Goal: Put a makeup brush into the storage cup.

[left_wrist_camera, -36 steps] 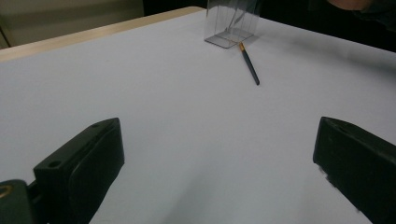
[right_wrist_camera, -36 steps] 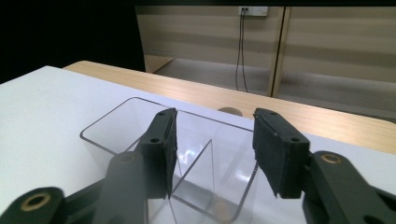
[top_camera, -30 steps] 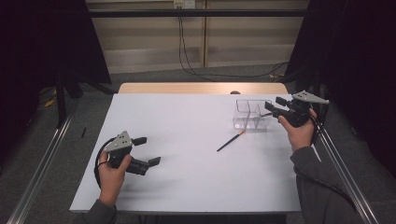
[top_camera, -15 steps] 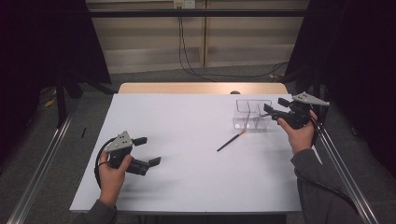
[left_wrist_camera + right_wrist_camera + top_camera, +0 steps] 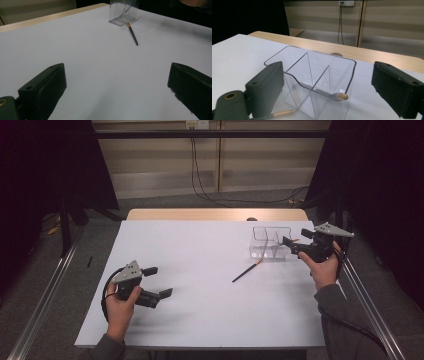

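I have the right hand-held gripper (image 5: 291, 244) at the three o'clock side of the white counter (image 5: 200, 320), right at the clear plastic organizer (image 5: 270, 242). Its jaws have just been opening and now stand released, with nothing pressed between them. In the right gripper view a pencil (image 5: 332, 95) leans inside the organizer's right-hand compartment, its tan tip poking over the near wall, so I judge that one is dropped in. A second pencil (image 5: 246, 271) lies flat on the counter just beside the organizer at about seven o'clock of it, dark shaft pointing toward the counter's middle, orange end nearest the organizer's foot. The left hand-held gripper (image 5: 161, 296) rests low at about eight o'clock on the counter, jaws spread wide and empty, well apart from everything. To do this step well, I would lift the right gripper straight up and clear of the thin walls before swinging away, since a nudge could tip the light organizer or knock the leaning pencil out. Then I would come down over the lying pencil near its middle, jaws set across the shaft, not along it, and close gently so it does not roll or skid on the smooth sheet. I would keep the left gripper parked.
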{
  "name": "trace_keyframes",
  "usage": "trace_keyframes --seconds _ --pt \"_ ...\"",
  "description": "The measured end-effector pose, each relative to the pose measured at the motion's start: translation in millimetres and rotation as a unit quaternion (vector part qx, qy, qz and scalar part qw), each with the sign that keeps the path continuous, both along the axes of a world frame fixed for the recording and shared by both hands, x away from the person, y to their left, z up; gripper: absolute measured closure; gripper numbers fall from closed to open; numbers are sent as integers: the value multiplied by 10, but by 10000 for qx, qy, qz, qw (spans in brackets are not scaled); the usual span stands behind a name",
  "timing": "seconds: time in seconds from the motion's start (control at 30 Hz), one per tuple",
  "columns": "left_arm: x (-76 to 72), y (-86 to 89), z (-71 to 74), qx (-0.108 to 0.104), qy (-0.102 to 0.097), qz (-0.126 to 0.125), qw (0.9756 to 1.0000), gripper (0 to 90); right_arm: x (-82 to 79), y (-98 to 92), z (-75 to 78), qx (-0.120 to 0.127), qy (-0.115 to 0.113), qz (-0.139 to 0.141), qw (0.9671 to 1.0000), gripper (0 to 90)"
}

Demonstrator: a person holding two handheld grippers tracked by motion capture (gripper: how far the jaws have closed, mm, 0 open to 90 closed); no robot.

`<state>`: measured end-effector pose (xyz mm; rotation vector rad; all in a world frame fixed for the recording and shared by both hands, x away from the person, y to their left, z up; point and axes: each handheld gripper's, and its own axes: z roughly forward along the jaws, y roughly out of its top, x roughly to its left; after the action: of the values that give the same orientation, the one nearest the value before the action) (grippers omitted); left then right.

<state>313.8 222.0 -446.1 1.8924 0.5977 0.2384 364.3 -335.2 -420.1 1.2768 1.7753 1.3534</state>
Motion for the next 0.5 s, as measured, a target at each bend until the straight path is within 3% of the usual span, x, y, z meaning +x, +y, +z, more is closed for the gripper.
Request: trace_keyframes --seconds 0.5 --pt "-9 -3 14 53 -17 35 10000 18 -116 37 6 -145 -13 90 9999 73"
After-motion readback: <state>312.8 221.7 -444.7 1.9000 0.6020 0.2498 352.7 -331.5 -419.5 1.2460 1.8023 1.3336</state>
